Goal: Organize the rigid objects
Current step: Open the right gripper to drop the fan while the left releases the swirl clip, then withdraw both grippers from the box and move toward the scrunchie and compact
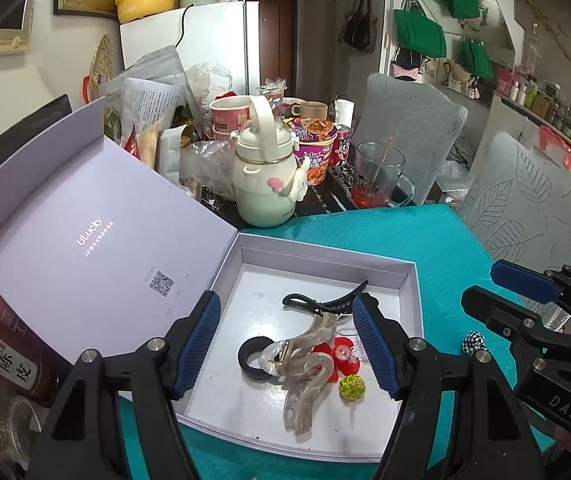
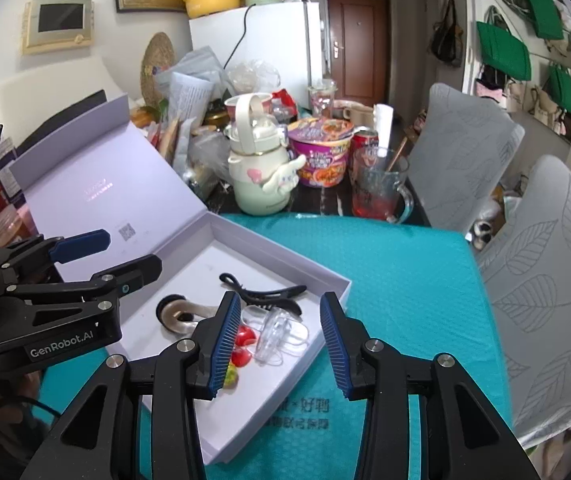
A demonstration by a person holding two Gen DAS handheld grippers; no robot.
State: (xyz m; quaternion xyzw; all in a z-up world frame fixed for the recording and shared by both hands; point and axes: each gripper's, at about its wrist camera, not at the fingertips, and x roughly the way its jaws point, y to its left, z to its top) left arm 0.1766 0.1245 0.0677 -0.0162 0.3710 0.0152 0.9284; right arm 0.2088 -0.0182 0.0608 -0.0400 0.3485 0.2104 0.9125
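A white box (image 1: 415,304) with its lid (image 1: 97,216) folded back lies on the teal mat (image 1: 437,248). Inside it are a black hair clip (image 1: 325,303), a translucent claw clip (image 1: 305,384), a black ring (image 1: 250,360), red beads (image 1: 341,354) and a yellow-green ball (image 1: 352,386). My left gripper (image 1: 289,348) hovers open above them, holding nothing. In the right wrist view, a clear clip (image 2: 279,330) lies in the box (image 2: 317,280) below my open right gripper (image 2: 281,344), apart from its pads. The right gripper (image 1: 485,286) also shows at the left wrist view's edge, and the left gripper (image 2: 131,252) shows in the right wrist view.
A small checkered item (image 1: 475,342) lies on the mat right of the box. Behind the mat stand a cream bottle (image 1: 263,184), a noodle cup (image 1: 317,152), a glass mug (image 1: 377,178) and packets. Leaf-patterned chair backs (image 1: 533,208) border the right; jars (image 1: 9,364) crowd the left.
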